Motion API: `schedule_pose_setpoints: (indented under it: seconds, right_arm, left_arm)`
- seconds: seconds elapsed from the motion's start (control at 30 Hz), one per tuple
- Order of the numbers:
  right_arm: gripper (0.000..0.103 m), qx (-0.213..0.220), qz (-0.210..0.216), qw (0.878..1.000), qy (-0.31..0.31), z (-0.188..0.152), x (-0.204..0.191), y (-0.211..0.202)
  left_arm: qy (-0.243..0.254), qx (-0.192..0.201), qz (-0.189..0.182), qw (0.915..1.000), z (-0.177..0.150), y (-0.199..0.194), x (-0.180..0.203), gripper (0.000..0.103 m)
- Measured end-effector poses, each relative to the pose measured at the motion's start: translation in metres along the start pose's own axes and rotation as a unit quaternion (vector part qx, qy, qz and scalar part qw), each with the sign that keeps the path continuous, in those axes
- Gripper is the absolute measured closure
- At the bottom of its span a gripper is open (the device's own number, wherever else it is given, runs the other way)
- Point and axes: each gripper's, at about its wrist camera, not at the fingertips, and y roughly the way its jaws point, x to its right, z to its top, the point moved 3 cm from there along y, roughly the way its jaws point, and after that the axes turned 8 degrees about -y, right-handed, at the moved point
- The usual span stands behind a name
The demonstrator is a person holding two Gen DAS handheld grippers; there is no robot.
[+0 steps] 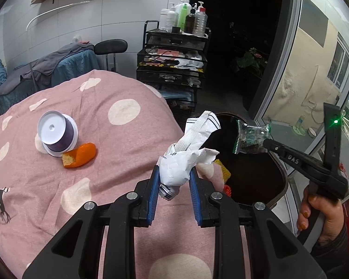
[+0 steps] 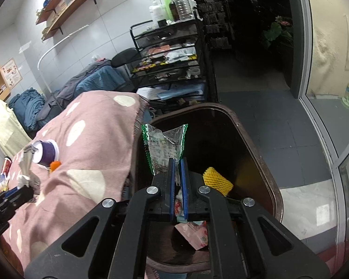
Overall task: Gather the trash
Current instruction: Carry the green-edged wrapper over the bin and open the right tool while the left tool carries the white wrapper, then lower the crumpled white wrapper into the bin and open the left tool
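From the left wrist view, our left gripper (image 1: pixel 173 176) has its jaws pinching a crumpled white paper wad (image 1: pixel 186 160) with a woven strap running up it, held above the edge of the pink spotted blanket (image 1: pixel 100 93). On the blanket to the left lie an overturned purple cup (image 1: pixel 58 136) and, touching its rim, an orange peel (image 1: pixel 81 155). To the right, our right gripper (image 1: pixel 267 143) pinches a clear wrapper with green edges (image 1: pixel 252 137) over the dark bin (image 1: pixel 256 174), and a hand (image 1: pixel 321 218) grips its handle.

From the right wrist view, our right gripper (image 2: pixel 179 162) has its jaws pressed nearly together on the lower corner of the clear wrapper with green edges (image 2: pixel 165 146), which stands up over the open dark bin (image 2: pixel 263 144). Inside the bin we see a yellow foam net (image 2: pixel 217 180) and a pink packet (image 2: pixel 195 234). The bin sits just beside the pink spotted blanket (image 2: pixel 93 139), where the purple cup (image 2: pixel 46 154) and orange peel (image 2: pixel 55 165) lie. At the left edge, our left gripper (image 2: pixel 23 191) holds the paper wad (image 2: pixel 26 169).
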Motion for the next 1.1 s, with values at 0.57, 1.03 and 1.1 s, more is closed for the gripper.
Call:
schedule_pose_setpoints:
  seconds: [0.57, 1.03, 1.1]
  right_arm:
    - [0.033, -0.028, -0.043, 0.998, 0.048, -0.025, 0.032, 0.028]
    - [0.016, 0.033, -0.077, 0.994, 0.070, -0.004, 0.040, -0.007]
    - [0.015, 0.042, -0.084, 0.993, 0.071, -0.001, 0.042, -0.012]
  left_arm:
    - [0.014, -0.019, -0.017, 0.9996, -0.007, 0.015, 0.026, 0.078]
    - [0.033, -0.033, -0.039, 0.9981, -0.004, 0.030, 0.055, 0.078]
    - [0.034, -0.040, -0.045, 0.9976, -0.003, 0.035, 0.060, 0.078]
